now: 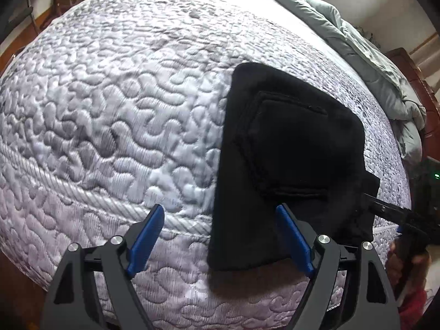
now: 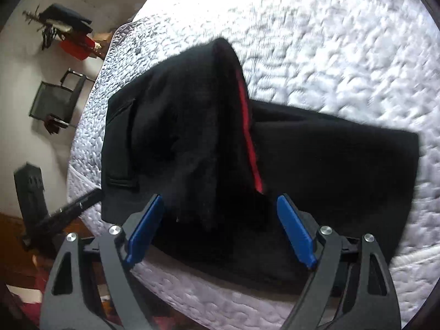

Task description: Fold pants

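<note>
- Your left tool (image 1: 220,221) gapes wide, empty, at the black pants' (image 1: 286,159) edge.
- Your right tool (image 2: 218,211) gapes wide too, pants (image 2: 209,143) bunched ahead on the mattress (image 2: 343,55).

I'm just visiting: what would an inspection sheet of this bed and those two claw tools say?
Surface: quilted mattress, bare.
Job's things: black pants, partly folded, one raised fold showing a red stripe; pocket faces up.
Clutter: nothing seen on the mattress.
Grippers: left gripper open, holding nothing; right gripper open over the pants.
Cables: nothing seen.
Surroundings: grey duvet bunched at the far edge; chair by the wall.
</note>
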The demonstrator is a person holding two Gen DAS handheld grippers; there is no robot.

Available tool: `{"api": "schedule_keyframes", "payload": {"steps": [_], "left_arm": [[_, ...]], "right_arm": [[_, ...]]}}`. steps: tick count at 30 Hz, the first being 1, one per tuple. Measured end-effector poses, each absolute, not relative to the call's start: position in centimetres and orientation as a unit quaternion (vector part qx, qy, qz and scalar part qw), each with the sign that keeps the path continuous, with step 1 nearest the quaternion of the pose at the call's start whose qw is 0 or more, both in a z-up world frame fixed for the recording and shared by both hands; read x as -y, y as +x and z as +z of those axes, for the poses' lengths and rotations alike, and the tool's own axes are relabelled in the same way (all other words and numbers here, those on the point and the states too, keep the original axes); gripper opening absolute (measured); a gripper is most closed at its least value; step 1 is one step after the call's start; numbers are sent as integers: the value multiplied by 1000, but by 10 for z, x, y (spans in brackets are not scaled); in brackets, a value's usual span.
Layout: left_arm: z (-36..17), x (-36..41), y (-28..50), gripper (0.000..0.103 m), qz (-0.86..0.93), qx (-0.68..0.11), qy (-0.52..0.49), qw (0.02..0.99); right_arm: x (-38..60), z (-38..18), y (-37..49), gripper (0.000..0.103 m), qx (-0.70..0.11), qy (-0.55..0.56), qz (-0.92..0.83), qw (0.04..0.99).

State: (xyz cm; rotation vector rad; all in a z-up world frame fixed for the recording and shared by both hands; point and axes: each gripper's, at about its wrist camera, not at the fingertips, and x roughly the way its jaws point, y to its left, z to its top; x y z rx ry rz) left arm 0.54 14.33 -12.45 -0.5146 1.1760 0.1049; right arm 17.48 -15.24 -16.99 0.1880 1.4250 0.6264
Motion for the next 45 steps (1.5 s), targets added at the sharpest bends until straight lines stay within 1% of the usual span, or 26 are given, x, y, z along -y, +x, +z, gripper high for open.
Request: {"api": "schedule_keyframes", "payload": {"steps": [3, 4, 5, 6, 7, 8, 10, 15, 21, 28, 37, 42, 45], "left_arm": [[-131, -147, 1, 83, 51, -554, -256, 791], [-133, -148, 1, 83, 52, -557, -260, 787], [-134, -148, 0, 83, 52, -558, -262, 786], [-135, -147, 0, 83, 51, -559, -264, 785], [-135, -147, -1, 83, 50, -558, -264, 785], [-134, -146, -1, 83, 50, -557, -264, 786], [-132, -146, -2, 83, 51, -554, -264, 788], [-124, -147, -1, 84, 51, -546, -272, 791], [-114, -134, 3, 85, 37, -541, -263, 798], [-114, -104, 14, 85, 10, -548, -244, 800], [-117, -70, 27, 85, -6, -563, -209, 800], [-126, -56, 33, 85, -1, -577, -183, 796], [-136, -51, 35, 86, 2, -587, -168, 792]], "right_arm": [[142, -178, 179, 79, -645, 109, 296, 696], [139, -178, 180, 69, -643, 106, 296, 698], [136, -176, 181, 52, -640, 98, 293, 703], [136, -175, 183, 39, -637, 100, 296, 705], [138, -172, 186, 30, -633, 110, 303, 704], [141, -168, 187, 23, -628, 121, 311, 703], [146, -155, 185, 20, -611, 130, 328, 709], [155, -114, 173, 19, -567, 116, 347, 738], [186, -72, 163, 19, -536, 105, 340, 766], [241, -60, 156, 19, -525, 117, 307, 785], [284, -92, 141, 19, -554, 130, 257, 781], [288, -132, 140, 19, -589, 116, 215, 770], [288, -157, 141, 22, -612, 108, 195, 759]]}}
